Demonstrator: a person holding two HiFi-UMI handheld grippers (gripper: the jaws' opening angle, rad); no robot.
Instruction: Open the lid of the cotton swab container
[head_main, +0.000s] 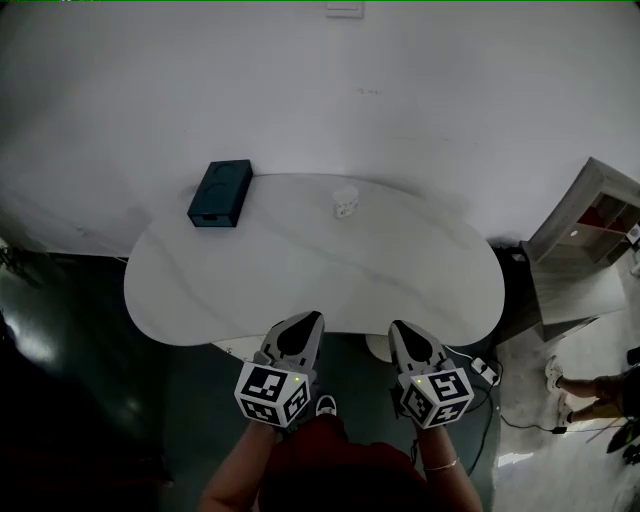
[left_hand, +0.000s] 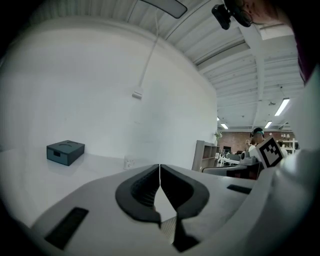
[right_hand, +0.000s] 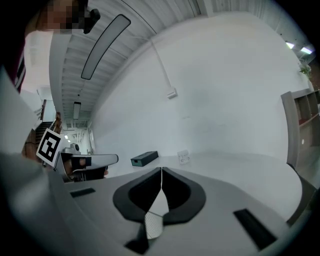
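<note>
**Operator:** Where is the cotton swab container?

**Spotter:** You have it on the far side of the table (head_main: 300, 285), close to the back edge and the wall. The cotton swab container (head_main: 345, 203) is a small, pale, squat pot, well apart from both your grippers. It is too small from here to make out its lid.

**Operator:** And my grippers?

**Spotter:** Your left gripper (head_main: 306, 318) and right gripper (head_main: 401, 328) sit side by side at the near edge, pointing across the table toward the pot. On both, the fingers are clenched tip to tip with nothing between them. I'd judge that's just a carrying posture. You'll need to open them before you can hold the body and work the lid.

**Operator:** Anything in the way?

**Spotter:** Only a dark teal box (head_main: 220, 193), flat and rectangular with a matte top, to the left of the pot and apart from it. It looks parked out of your path.

**Operator:** What about surfaces?

**Spotter:** The table is a smooth white, kidney-shaped slab with faint veining. It is probably slick, so a light plastic pot may slide unless you steady it with one gripper. Your fingers have ribbed dark pads, which should bite well.
</note>
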